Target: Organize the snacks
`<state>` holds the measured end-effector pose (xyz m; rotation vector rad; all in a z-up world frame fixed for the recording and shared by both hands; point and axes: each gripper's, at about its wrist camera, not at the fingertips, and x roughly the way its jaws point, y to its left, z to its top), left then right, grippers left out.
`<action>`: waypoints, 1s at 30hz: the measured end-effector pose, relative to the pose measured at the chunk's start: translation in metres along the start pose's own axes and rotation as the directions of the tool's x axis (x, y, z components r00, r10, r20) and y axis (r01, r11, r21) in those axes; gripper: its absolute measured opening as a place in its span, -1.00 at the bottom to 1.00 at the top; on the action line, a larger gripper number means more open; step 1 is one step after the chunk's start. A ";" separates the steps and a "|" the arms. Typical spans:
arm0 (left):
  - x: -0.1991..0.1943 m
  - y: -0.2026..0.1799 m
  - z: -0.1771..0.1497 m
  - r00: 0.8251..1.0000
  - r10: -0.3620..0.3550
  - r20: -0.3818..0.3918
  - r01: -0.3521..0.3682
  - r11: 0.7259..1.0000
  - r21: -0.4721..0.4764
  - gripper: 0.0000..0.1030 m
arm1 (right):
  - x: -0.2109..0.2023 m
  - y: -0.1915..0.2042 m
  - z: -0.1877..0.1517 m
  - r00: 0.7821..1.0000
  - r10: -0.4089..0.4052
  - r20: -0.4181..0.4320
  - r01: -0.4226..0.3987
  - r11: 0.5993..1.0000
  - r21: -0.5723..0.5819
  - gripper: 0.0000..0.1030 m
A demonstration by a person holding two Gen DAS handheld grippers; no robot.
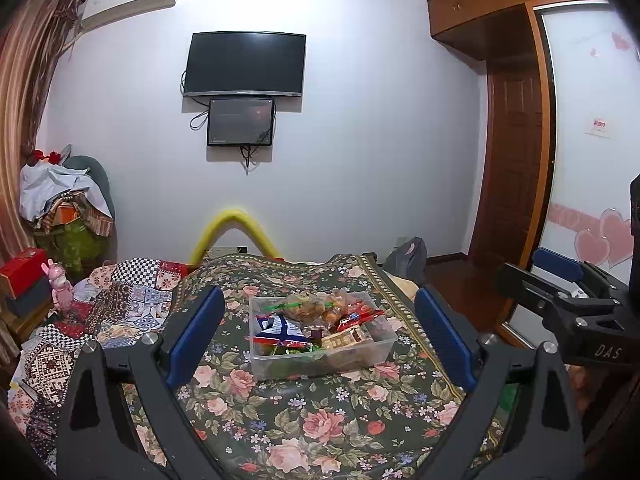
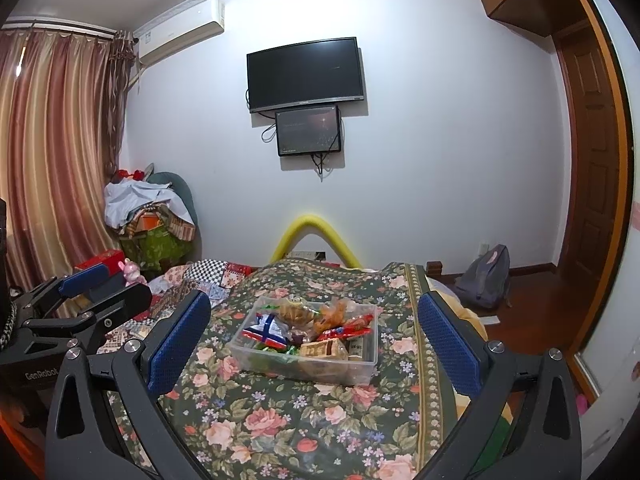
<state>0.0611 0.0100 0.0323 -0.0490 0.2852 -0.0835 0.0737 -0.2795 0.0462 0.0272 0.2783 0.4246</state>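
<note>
Blue-padded fingers (image 1: 196, 330) of the left gripper (image 1: 320, 332) are seen nearest the lens, spread wide with nothing held between them; the right gripper (image 2: 314, 338) is likewise held wide open and empty, and is also glimpsed from the side (image 1: 560, 280) at the edge of the left wrist view

Clear plastic bin (image 1: 376, 354), rectangular: set on the floral bedspread (image 1: 304, 412), ahead of both grippers and touched by neither

Snacks, all lodged inside the bin:
- blue, white and red packet (image 1: 278, 330), at the bin's left end
- knotted bags of brown baked pieces (image 1: 304, 308), toward the bin's far side
- red wrappers (image 1: 358, 316), right of the baked pieces
- tan box-shaped pack (image 1: 346, 338), against the bin's near wall
- green wrappers (image 1: 290, 350), low in the bin; details cannot be made out

Patchwork quilt (image 1: 120, 304): left of the bin

Television (image 1: 244, 64): wall-mounted, well beyond the bin
</note>
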 end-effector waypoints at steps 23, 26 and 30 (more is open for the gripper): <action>-0.002 0.001 -0.002 1.000 -0.019 -0.020 0.018 1.000 -0.021 0.89 | 0.000 0.000 0.000 1.000 -0.003 0.005 0.003 1.000 0.001 1.00; -0.002 0.001 -0.002 1.000 -0.021 -0.022 0.020 1.000 -0.018 0.89 | 0.001 0.000 0.000 1.000 -0.003 0.006 0.003 1.000 0.001 1.00; -0.001 -0.001 -0.004 0.999 -0.022 -0.030 0.021 1.000 -0.013 0.89 | 0.001 -0.001 0.000 1.000 -0.003 0.006 0.003 1.000 0.005 1.00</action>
